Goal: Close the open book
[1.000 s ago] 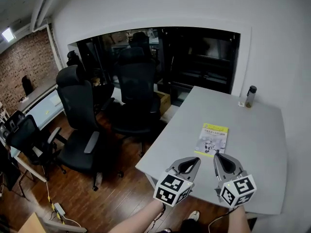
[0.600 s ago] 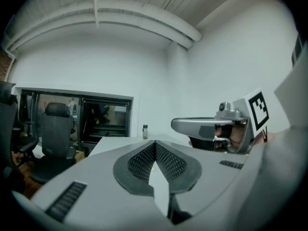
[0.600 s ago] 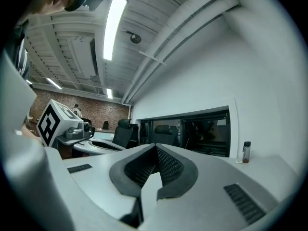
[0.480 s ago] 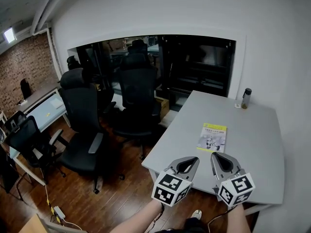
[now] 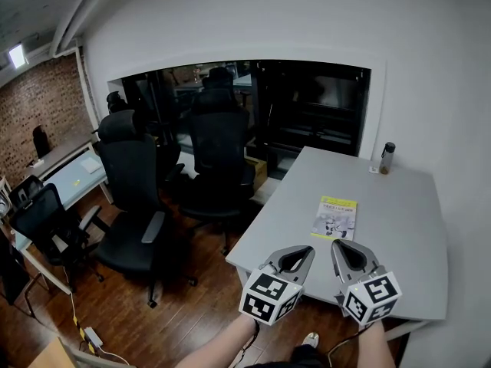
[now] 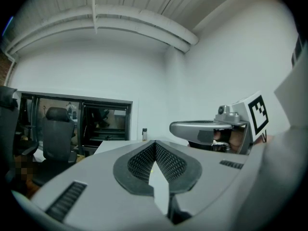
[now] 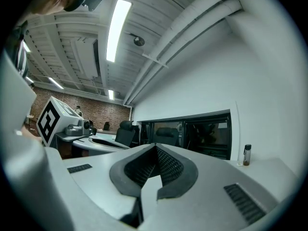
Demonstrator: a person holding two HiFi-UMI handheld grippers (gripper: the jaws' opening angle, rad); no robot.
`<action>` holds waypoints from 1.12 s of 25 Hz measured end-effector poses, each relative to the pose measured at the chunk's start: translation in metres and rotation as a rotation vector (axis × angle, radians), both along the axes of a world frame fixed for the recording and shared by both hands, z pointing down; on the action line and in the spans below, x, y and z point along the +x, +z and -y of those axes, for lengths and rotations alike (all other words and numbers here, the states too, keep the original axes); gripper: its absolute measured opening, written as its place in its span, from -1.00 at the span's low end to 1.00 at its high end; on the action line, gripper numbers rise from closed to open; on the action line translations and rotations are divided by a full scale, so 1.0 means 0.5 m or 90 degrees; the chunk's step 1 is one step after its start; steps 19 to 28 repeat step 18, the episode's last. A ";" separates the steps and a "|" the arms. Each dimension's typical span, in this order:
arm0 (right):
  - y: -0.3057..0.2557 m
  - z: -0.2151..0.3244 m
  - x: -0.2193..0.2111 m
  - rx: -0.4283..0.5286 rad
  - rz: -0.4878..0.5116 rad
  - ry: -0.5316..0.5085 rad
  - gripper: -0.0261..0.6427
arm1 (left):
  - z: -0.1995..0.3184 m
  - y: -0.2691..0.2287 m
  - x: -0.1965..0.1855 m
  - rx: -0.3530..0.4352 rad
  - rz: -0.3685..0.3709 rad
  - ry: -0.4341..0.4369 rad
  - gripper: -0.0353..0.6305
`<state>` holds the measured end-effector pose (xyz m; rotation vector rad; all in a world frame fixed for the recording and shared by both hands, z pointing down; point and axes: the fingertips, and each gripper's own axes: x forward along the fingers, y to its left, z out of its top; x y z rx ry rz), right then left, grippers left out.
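A thin book (image 5: 335, 217) with a yellow and white cover lies flat and shut on the grey table (image 5: 399, 259), near its middle. My left gripper (image 5: 308, 252) hangs over the table's near left corner, jaws shut on nothing. Beside it my right gripper (image 5: 338, 245) is shut too, its tip just short of the book's near edge. In the left gripper view the left gripper (image 6: 155, 143) shows meshed pads (image 6: 168, 161) pressed together, with the right gripper (image 6: 211, 128) alongside. The right gripper (image 7: 156, 147) looks the same in its own view.
A dark bottle (image 5: 386, 158) stands at the table's far corner by the white wall. Black office chairs (image 5: 134, 205) (image 5: 219, 156) stand on the wood floor to the left, before a dark glass partition (image 5: 307, 106). A second desk (image 5: 65, 175) is far left.
The head view has drawn back a little, so the table and book sit slightly higher in frame. Both grippers stay shut and side by side. The book has not moved.
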<state>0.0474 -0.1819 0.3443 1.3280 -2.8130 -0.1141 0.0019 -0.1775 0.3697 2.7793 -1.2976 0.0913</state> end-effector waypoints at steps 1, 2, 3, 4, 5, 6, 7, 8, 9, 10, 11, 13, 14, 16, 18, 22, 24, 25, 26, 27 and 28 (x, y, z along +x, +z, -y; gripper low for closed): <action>-0.001 0.000 0.001 0.001 0.000 0.000 -0.91 | 0.000 -0.002 0.002 0.001 0.000 0.001 -0.88; -0.003 0.000 0.002 0.003 -0.001 -0.001 -0.91 | 0.000 -0.003 0.003 0.002 0.000 0.001 -0.88; -0.005 -0.001 0.003 0.004 -0.001 -0.001 -0.91 | -0.001 -0.005 0.005 0.004 -0.001 0.002 -0.88; -0.006 -0.002 0.004 0.005 -0.001 -0.001 -0.91 | -0.002 -0.007 0.006 0.006 -0.001 0.002 -0.88; -0.007 -0.004 0.004 0.005 -0.001 0.000 -0.91 | -0.003 -0.010 0.007 0.007 -0.002 0.003 -0.88; -0.007 -0.005 0.005 0.006 -0.002 0.000 -0.91 | -0.004 -0.012 0.008 0.009 -0.003 0.003 -0.88; -0.007 -0.006 0.005 0.006 -0.003 -0.001 -0.91 | -0.004 -0.014 0.009 0.010 -0.003 0.004 -0.88; -0.008 -0.006 0.006 0.006 -0.002 -0.001 -0.91 | -0.004 -0.015 0.010 0.011 -0.003 0.005 -0.88; -0.008 -0.006 0.007 0.006 -0.001 0.000 -0.91 | -0.005 -0.016 0.011 0.011 -0.003 0.006 -0.88; -0.010 -0.007 0.008 0.006 0.000 0.001 -0.91 | -0.005 -0.017 0.012 0.011 -0.003 0.007 -0.88; -0.011 -0.008 0.009 0.006 0.001 0.001 -0.91 | -0.005 -0.019 0.012 0.011 -0.004 0.007 -0.88; -0.012 -0.009 0.011 0.006 0.003 0.003 -0.91 | -0.005 -0.019 0.014 0.012 -0.005 0.008 -0.88; -0.012 -0.010 0.013 0.006 0.005 0.004 -0.91 | -0.006 -0.018 0.014 0.012 -0.006 0.008 -0.88; -0.013 -0.010 0.014 0.007 0.006 0.006 -0.91 | -0.005 -0.018 0.015 0.014 -0.006 0.009 -0.88; -0.014 -0.010 0.015 0.009 0.006 0.007 -0.91 | -0.005 -0.019 0.015 0.016 -0.006 0.009 -0.88; -0.014 -0.010 0.015 0.009 0.006 0.007 -0.91 | -0.005 -0.019 0.015 0.016 -0.006 0.009 -0.88; -0.014 -0.010 0.015 0.009 0.006 0.007 -0.91 | -0.005 -0.019 0.015 0.016 -0.006 0.009 -0.88; -0.014 -0.010 0.015 0.009 0.006 0.007 -0.91 | -0.005 -0.019 0.015 0.016 -0.006 0.009 -0.88; -0.014 -0.010 0.015 0.009 0.006 0.007 -0.91 | -0.005 -0.019 0.015 0.016 -0.006 0.009 -0.88; -0.014 -0.010 0.015 0.009 0.006 0.007 -0.91 | -0.005 -0.019 0.015 0.016 -0.006 0.009 -0.88; -0.014 -0.010 0.015 0.009 0.006 0.007 -0.91 | -0.005 -0.019 0.015 0.016 -0.006 0.009 -0.88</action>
